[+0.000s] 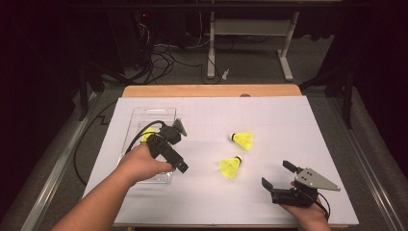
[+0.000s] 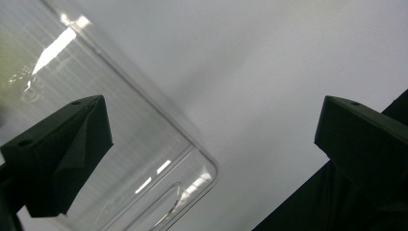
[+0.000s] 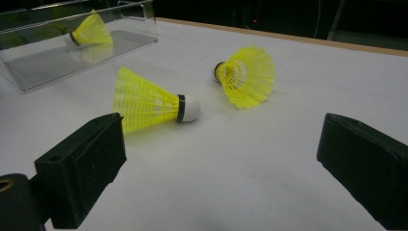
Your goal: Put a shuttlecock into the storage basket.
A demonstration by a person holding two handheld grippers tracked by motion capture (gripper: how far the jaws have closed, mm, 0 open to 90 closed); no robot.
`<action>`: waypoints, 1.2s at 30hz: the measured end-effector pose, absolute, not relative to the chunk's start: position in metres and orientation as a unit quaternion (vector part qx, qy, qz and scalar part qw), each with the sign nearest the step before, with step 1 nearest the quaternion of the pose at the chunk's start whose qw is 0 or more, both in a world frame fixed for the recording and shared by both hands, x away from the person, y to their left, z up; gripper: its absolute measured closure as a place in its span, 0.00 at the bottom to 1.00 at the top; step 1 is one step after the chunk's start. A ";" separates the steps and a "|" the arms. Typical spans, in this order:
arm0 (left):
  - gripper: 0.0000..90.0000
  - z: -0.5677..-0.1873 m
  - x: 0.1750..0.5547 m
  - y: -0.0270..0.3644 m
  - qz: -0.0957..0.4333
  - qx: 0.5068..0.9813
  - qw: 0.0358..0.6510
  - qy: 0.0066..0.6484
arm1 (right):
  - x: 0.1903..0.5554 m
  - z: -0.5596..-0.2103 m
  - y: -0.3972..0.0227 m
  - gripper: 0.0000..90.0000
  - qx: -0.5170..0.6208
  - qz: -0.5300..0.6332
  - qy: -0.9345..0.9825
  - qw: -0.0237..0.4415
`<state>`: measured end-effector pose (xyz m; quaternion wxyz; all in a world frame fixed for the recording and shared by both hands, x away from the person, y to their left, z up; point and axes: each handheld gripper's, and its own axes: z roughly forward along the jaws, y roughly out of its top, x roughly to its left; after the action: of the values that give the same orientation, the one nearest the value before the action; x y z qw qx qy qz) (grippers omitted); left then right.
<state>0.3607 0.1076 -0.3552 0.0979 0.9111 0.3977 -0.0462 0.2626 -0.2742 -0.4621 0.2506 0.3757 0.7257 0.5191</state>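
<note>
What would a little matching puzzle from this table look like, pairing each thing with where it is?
Things:
1. clear plastic tray
2. yellow shuttlecock with a black-banded white cork
3. right gripper
4. yellow shuttlecock seen through clear plastic

Places:
A. near right corner of the white sheet, jaws open
B. inside the tray
C. left part of the sheet, under the left gripper
D. on the sheet, middle, nearer the person

Pairs: 1-C, 2-D, 3-A, 4-B

Neon-yellow ribbed skirts, black bands and white caps on the nearer shuttlecock (image 3: 154, 103) and the farther shuttlecock (image 3: 245, 74), clear see-through plastic for the tray (image 1: 144, 114), plain white across the surface (image 1: 269, 120), matte black tongs (image 3: 219, 171).
</note>
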 end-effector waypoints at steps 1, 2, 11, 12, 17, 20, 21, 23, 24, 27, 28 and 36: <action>0.01 -0.355 0.361 0.105 -0.048 0.912 0.097 0.395 | 0.263 -0.462 -0.275 0.04 0.377 0.519 0.725 0.250; 0.01 -0.355 0.361 0.103 -0.048 0.913 0.096 0.393 | 0.263 -0.462 -0.275 0.04 0.377 0.519 0.725 0.251; 0.01 -0.350 0.361 0.081 -0.049 0.919 0.102 0.378 | 0.262 -0.461 -0.274 0.04 0.374 0.521 0.725 0.251; 0.01 -0.350 0.361 0.078 -0.049 0.920 0.102 0.375 | 0.262 -0.461 -0.275 0.04 0.374 0.521 0.724 0.252; 0.01 -0.352 0.361 0.066 -0.051 0.924 0.104 0.363 | 0.262 -0.461 -0.276 0.04 0.375 0.522 0.724 0.252; 0.01 -0.354 0.362 0.060 -0.050 0.927 0.101 0.359 | 0.262 -0.461 -0.276 0.04 0.375 0.522 0.724 0.251; 0.01 -0.355 0.363 0.059 -0.047 0.926 0.102 0.360 | 0.262 -0.461 -0.276 0.04 0.375 0.522 0.724 0.251; 0.01 -0.355 0.364 0.056 -0.047 0.927 0.104 0.358 | 0.262 -0.461 -0.276 0.04 0.375 0.522 0.724 0.252; 0.01 -0.354 0.365 0.054 -0.047 0.927 0.106 0.357 | 0.262 -0.461 -0.276 0.04 0.375 0.522 0.724 0.251; 0.02 -0.355 0.366 0.049 -0.049 0.928 0.111 0.352 | 0.262 -0.461 -0.276 0.04 0.375 0.522 0.724 0.251; 0.03 -0.356 0.367 0.047 -0.050 0.929 0.111 0.349 | 0.262 -0.461 -0.276 0.04 0.375 0.522 0.724 0.251; 0.08 -0.363 0.371 0.036 -0.053 0.930 0.117 0.344 | 0.265 -0.463 -0.276 0.04 0.381 0.521 0.723 0.248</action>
<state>0.3712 0.0357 -0.3633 0.1167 0.9303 0.3438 -0.0526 0.2648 -0.2757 -0.4627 0.2475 0.3810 0.7229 0.5206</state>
